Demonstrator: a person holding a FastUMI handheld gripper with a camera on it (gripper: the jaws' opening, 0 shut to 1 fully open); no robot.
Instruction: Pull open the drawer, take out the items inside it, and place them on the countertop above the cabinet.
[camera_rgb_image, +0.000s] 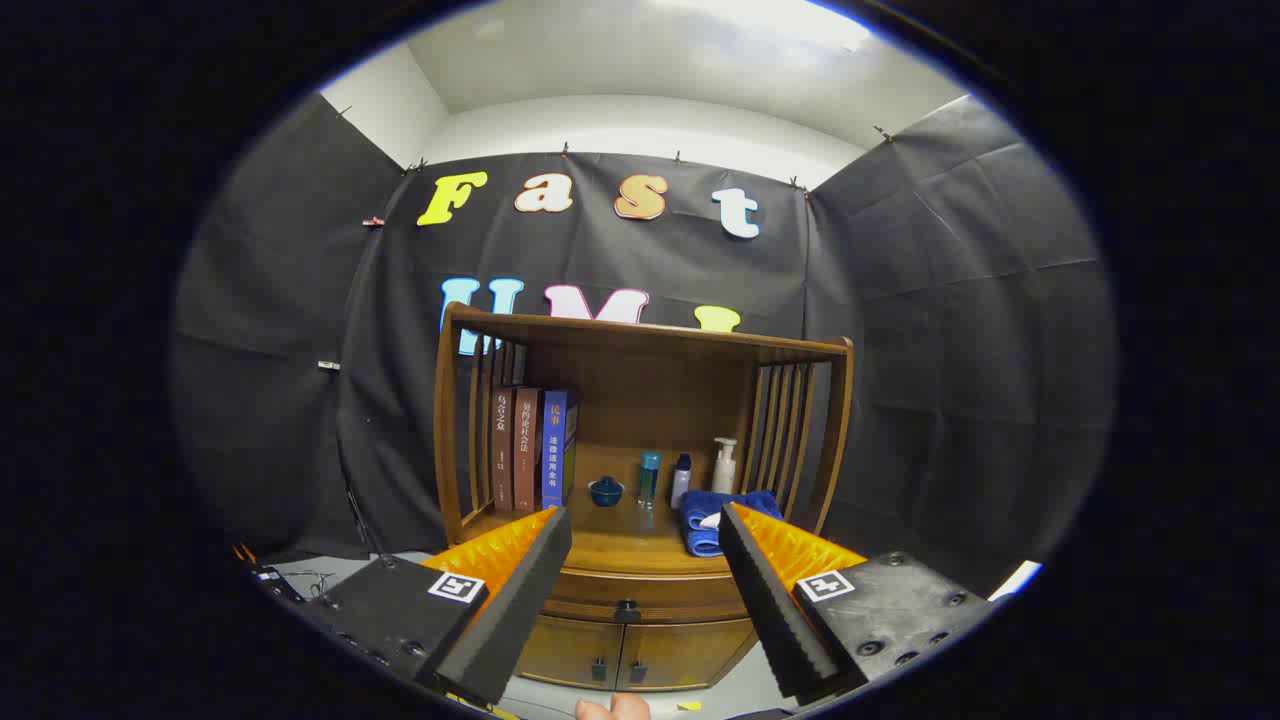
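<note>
Drawer (640, 598): shut, flat wood front with one small dark round knob (627, 606) at its centre, set directly under the countertop (625, 545) of the wooden cabinet (640, 470). Contents hidden. Below the drawer, two wood doors (630, 655), each with a small dark pull near the centre seam.

Gripper (645, 525): spread wide, holding nothing. The fingers (520, 590) are wedge-shaped with ribbed, foam-looking inner faces; the drawer knob sits in the gap between them, beyond the tips. Each finger's base block carries a square black-and-white marker (457, 587).

On the countertop, all above the drawer:
- three upright hardback books (530, 447), two brownish-red and one blue, against the slatted left side of the cabinet
- small dark blue round lidded bowl (606, 490), right of the books
- slim teal bottle (649, 477), then a small white bottle with a dark cap (681, 479)
- white pump dispenser (724, 466) near the slatted right side
- folded blue towel (712, 520), plush texture, at the front right, just behind the right fingertip

Cabinet has a glossy brown finish, a flat top board and vertical slats on both sides. A fingertip (612, 708) shows at the base of the gripper.
</note>
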